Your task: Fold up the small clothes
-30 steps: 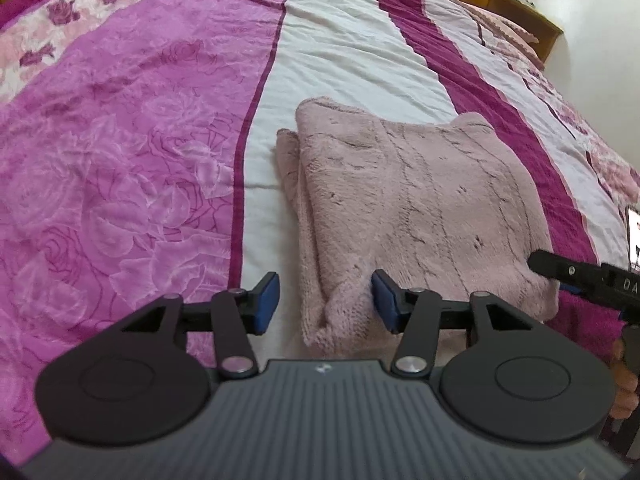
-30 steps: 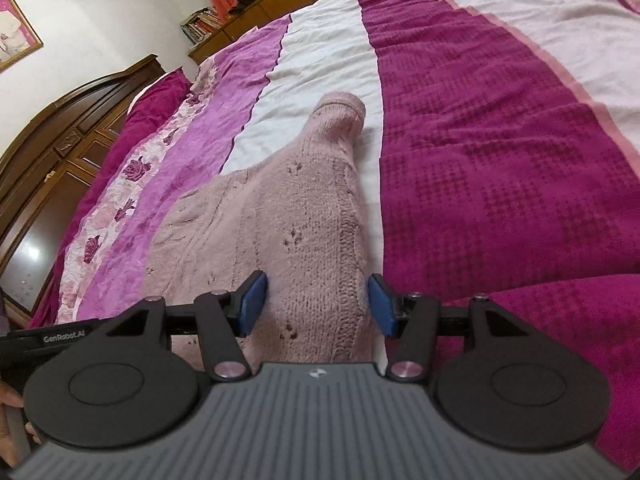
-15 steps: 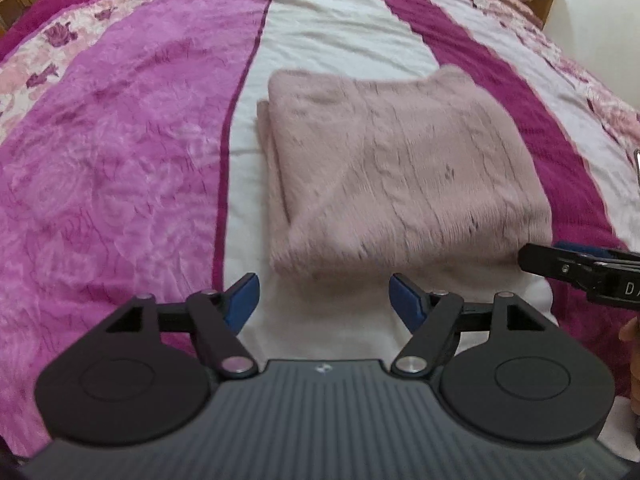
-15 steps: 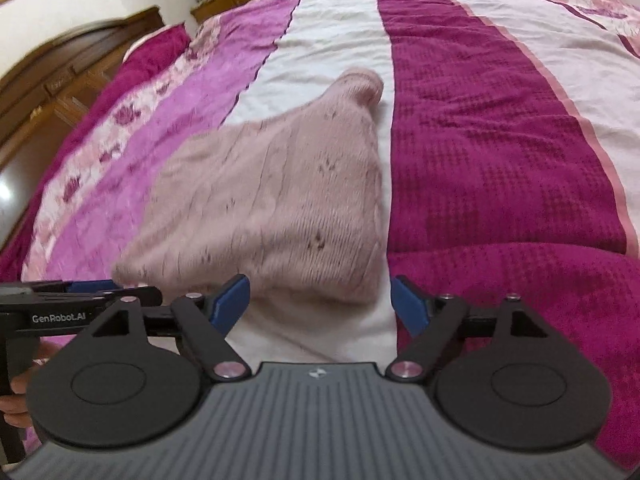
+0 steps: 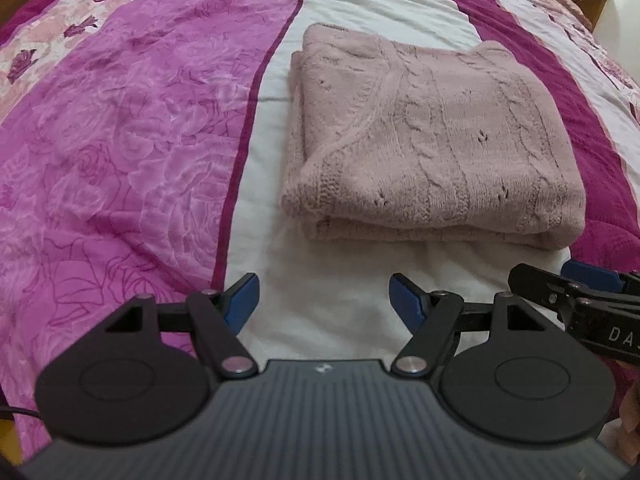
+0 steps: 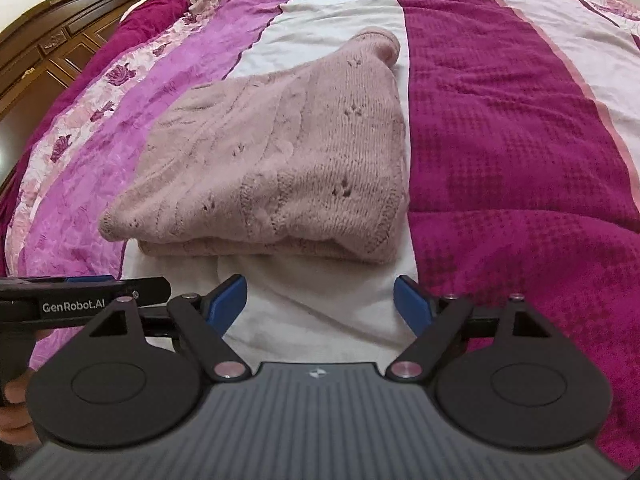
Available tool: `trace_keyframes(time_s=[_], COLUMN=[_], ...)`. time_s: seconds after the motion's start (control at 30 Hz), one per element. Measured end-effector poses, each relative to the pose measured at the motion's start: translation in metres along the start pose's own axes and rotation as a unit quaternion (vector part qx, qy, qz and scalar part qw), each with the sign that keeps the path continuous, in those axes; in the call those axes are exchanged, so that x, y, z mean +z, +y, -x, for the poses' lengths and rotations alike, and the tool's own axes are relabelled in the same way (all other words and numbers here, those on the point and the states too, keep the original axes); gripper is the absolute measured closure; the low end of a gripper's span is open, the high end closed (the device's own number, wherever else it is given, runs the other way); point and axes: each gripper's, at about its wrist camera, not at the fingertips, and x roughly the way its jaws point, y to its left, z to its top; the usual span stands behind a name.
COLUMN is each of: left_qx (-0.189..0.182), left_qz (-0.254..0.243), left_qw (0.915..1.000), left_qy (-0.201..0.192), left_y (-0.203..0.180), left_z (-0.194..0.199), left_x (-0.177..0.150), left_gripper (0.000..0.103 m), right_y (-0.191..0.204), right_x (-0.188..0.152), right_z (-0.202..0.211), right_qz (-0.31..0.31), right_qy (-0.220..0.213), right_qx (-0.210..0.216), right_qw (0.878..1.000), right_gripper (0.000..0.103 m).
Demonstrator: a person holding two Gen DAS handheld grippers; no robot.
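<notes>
Folded pink sweater (image 5: 432,140) lying centre frame on white stripe of bedspread (image 5: 120,140), just above left gripper (image 5: 324,300) and right gripper (image 6: 320,300), both spread, just opened, nothing between pads.

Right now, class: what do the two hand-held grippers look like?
Both match: the left hand-held gripper and right hand-held gripper have black linkage arms on round black discs, blue pads, silver pivot pins and a ribbed grey body. White lettering marks their sides.
</notes>
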Motion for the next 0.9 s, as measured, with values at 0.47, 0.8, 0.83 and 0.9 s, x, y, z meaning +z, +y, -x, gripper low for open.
trace_keyframes(time_s=[0.47, 0.8, 0.83, 0.9], left_qx=[0.007, 0.009, 0.009, 0.01], left_qz=[-0.013, -0.016, -0.016, -0.017], left_qw=[0.9999, 0.9998, 0.9998, 0.9998], left_qy=[0.006, 0.005, 0.005, 0.004], left_y=[-0.0091, -0.0102, -0.0101, -0.0107], left_z=[-0.0014, -0.0011, -0.001, -0.0009], left_x=[-0.0062, -0.0064, -0.0064, -0.0065], left_gripper=[0.03, 0.03, 0.03, 0.03], right_y=[-0.0043, -0.0052, -0.0052, -0.0054], right_x=[-0.0013, -0.0022, -0.0022, -0.0023], right_z=[-0.0038, -0.0055, -0.0053, -0.0056], right_qz=[-0.004, -0.008, -0.008, -0.009], right_qy=[0.003, 0.004, 0.004, 0.004], right_qx=[-0.003, -0.002, -0.002, -0.001], right_qw=[1.0, 1.0, 1.0, 1.0], right_gripper=[0.017, 0.017, 0.017, 0.017])
